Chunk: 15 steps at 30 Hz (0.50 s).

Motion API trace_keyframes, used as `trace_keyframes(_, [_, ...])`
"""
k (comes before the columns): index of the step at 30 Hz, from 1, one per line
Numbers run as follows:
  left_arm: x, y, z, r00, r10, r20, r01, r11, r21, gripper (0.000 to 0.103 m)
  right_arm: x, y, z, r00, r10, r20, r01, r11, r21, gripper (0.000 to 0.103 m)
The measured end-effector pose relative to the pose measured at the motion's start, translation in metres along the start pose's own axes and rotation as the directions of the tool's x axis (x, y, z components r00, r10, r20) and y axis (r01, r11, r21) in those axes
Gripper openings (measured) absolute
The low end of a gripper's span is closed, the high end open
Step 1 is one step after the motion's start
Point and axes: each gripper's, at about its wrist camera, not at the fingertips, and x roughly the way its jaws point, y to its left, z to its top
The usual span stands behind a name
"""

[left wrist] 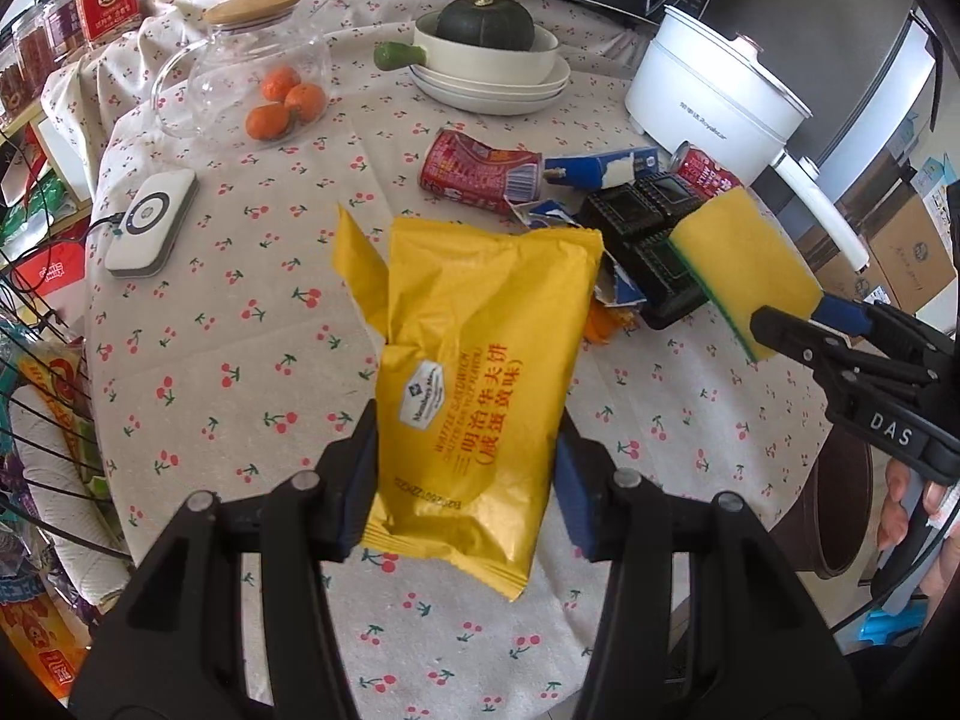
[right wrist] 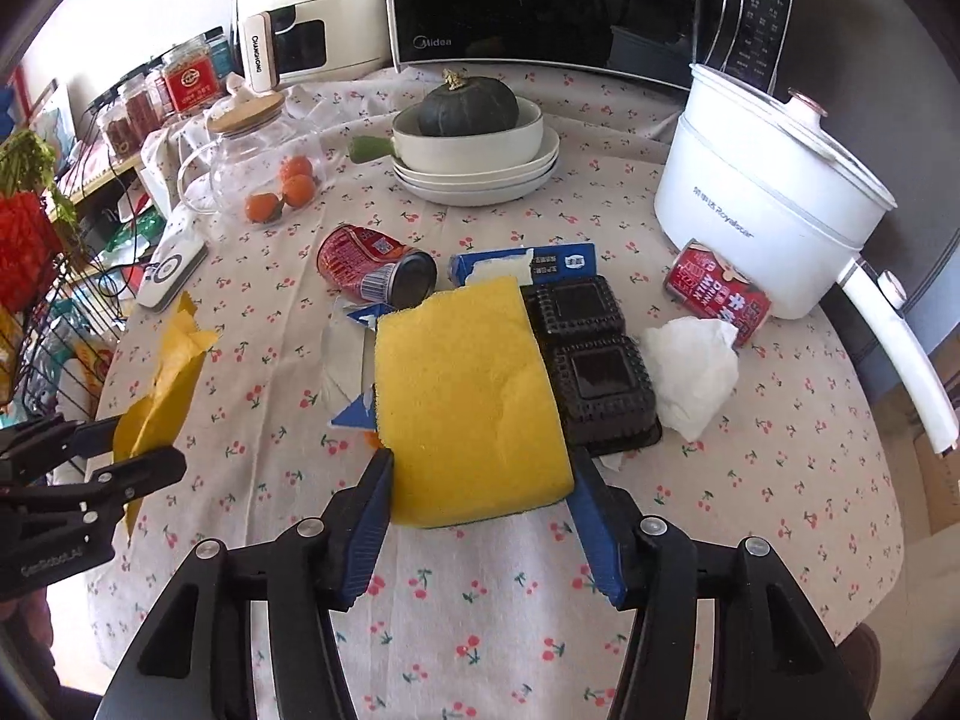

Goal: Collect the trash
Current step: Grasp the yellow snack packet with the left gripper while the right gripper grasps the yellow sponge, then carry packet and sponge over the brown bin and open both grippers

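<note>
My left gripper [left wrist: 465, 468] is shut on a yellow snack wrapper [left wrist: 474, 372] and holds it above the table; the wrapper also shows at the left of the right wrist view [right wrist: 162, 396]. My right gripper [right wrist: 480, 498] is shut on a yellow sponge [right wrist: 474, 396], also seen at the right of the left wrist view [left wrist: 744, 264]. On the table lie a crushed red can [right wrist: 366, 264], a second red can [right wrist: 717, 294], a blue carton [right wrist: 522, 264], a black plastic tray [right wrist: 591, 360], a crumpled white tissue [right wrist: 696, 372] and torn blue-white packaging [right wrist: 351, 360].
A white electric pot [right wrist: 762, 204] stands at the right. Stacked white dishes hold a dark squash [right wrist: 468, 105]. A glass jar [right wrist: 258, 162] with oranges [right wrist: 288, 189] beside it and a white charger [right wrist: 171, 270] are at the left. A microwave [right wrist: 540, 0] stands behind. A wire rack [left wrist: 42, 420] stands beside the table.
</note>
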Motion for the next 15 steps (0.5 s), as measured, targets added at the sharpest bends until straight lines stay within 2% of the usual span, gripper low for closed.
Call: trace_keyframes(15, [-0.024,-0.074,-0.022,0.999,-0.035,0.034,0.03,0.991,0.129,0.053,-0.073,-0.077,-0.091,0.998,-0.045,-0.035,0.05,0.983,0.174,0.058])
